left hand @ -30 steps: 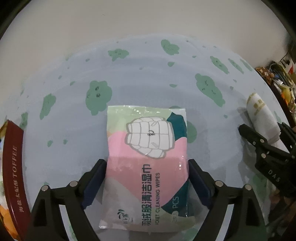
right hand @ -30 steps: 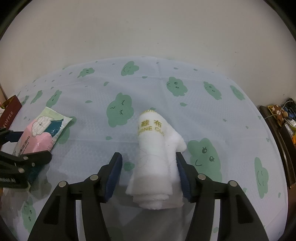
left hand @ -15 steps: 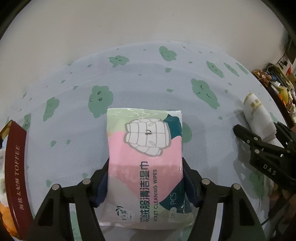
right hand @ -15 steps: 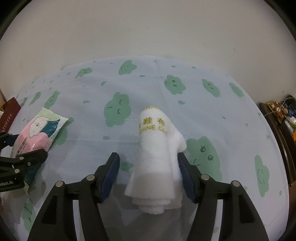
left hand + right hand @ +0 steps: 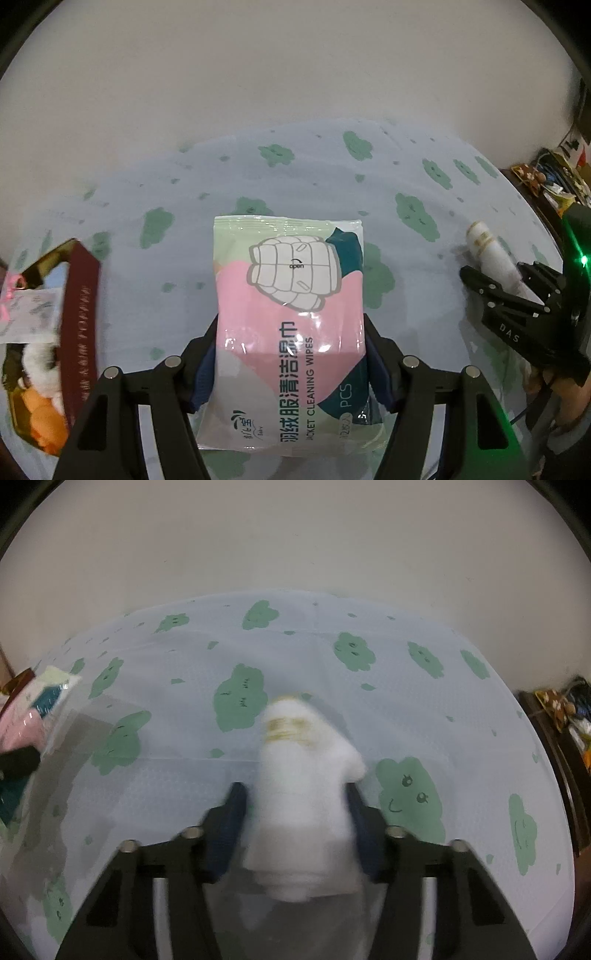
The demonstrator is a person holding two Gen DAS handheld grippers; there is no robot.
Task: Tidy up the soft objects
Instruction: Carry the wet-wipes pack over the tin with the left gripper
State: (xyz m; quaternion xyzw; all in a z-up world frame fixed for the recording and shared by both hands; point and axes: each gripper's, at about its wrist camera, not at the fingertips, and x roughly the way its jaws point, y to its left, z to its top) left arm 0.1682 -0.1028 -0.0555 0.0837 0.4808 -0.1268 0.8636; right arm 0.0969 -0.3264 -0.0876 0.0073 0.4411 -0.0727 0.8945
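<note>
My left gripper (image 5: 290, 363) is shut on a pink and green pack of wet wipes (image 5: 291, 314) and holds it lifted above the table. My right gripper (image 5: 297, 821) is shut on a rolled white towel (image 5: 304, 794) with gold lettering, also raised off the cloth. The right gripper (image 5: 517, 317) and the towel (image 5: 491, 254) show at the right edge of the left wrist view. The wipes pack (image 5: 26, 716) shows at the far left of the right wrist view.
A dark red and gold box (image 5: 79, 321) stands open at the left, with soft toys and a packet inside. The table carries a pale blue cloth (image 5: 369, 701) with green cloud prints. A dark shelf with clutter (image 5: 561, 709) stands at the right.
Both grippers closed on their objects and lifted them: the left on the wipes pack, the right on the towel. The red box has come into fuller view at the left.
</note>
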